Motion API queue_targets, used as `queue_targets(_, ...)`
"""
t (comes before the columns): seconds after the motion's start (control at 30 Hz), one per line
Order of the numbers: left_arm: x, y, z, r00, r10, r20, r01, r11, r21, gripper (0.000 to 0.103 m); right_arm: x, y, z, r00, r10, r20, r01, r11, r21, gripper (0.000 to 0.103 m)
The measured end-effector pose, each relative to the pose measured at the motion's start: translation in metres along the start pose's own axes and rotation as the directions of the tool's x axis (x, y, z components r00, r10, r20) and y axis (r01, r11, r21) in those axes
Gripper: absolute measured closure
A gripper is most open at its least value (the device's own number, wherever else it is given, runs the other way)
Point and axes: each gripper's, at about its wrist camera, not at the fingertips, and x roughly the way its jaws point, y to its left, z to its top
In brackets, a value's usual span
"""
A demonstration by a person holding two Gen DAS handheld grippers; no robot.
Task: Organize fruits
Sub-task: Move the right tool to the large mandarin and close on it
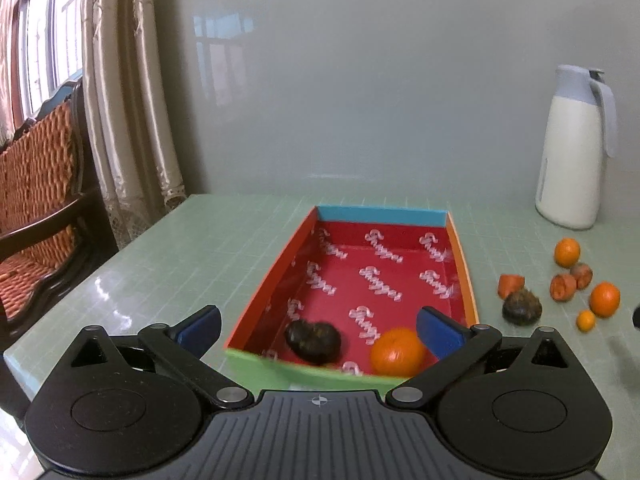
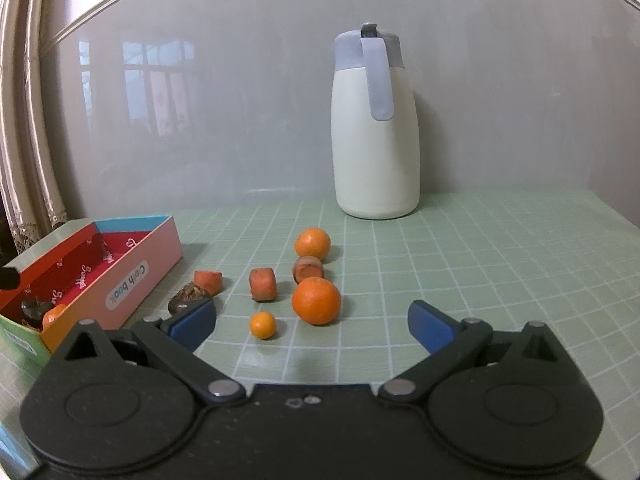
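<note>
Risk-wise, mostly about rolling: orange (image 1: 397,352) and dark fruit (image 1: 313,340) already sitting in the box (image 1: 464,256) near its front wall, left gripper (image 1: 318,326) spread wide and holding nothing. Right gripper (image 2: 312,322) also gaping, empty, hovering over loose oranges (image 2: 316,300) on the table (image 2: 480,264). Could easily nudge the tiny one (image 2: 263,325) away, or knock the jug (image 2: 376,136) reaching deeper.

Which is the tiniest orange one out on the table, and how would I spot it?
Start at the tall white jug by the wall and come toward the camera through the loose fruit on the green mat. The tiny orange is the nearest piece, just left of a big orange. It is round and smooth, far smaller than any neighbour.
</note>
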Motion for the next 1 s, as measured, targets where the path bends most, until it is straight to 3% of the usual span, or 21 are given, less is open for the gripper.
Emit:
queue_targets(0.2, 0.001, 0.006, -0.02, 0.999, -0.005, -0.032, 0.005, 1.0, -0.009, 0.0, 0.009, 0.006, -0.001, 1.0, -0.021, -0.011, 0.021, 0.999, -0.026, 0.0)
queue_targets(0.53, -0.001, 0.011, -0.033, 0.999, -0.023, 0.024, 0.023, 1.0, 0.0, 0.0, 0.025, 0.01, 0.0, 0.997, -0.069, -0.017, 0.068, 0.996, -0.06, 0.005)
queue_targets(0.73, -0.008, 0.021, -0.035, 0.999, -0.018, 0.05, 0.018, 1.0, 0.0, 0.0, 0.043, 0.012, 0.004, 0.996, -0.069, -0.051, 0.066, 0.996, -0.06, 0.02)
queue_targets(1.0, -0.004, 0.04, -0.041, 0.999, 0.008, 0.044, -0.006, 0.999, -0.04, 0.0, 0.061, 0.001, 0.015, 0.995, -0.063, -0.08, 0.064, 0.998, 0.013, 0.029)
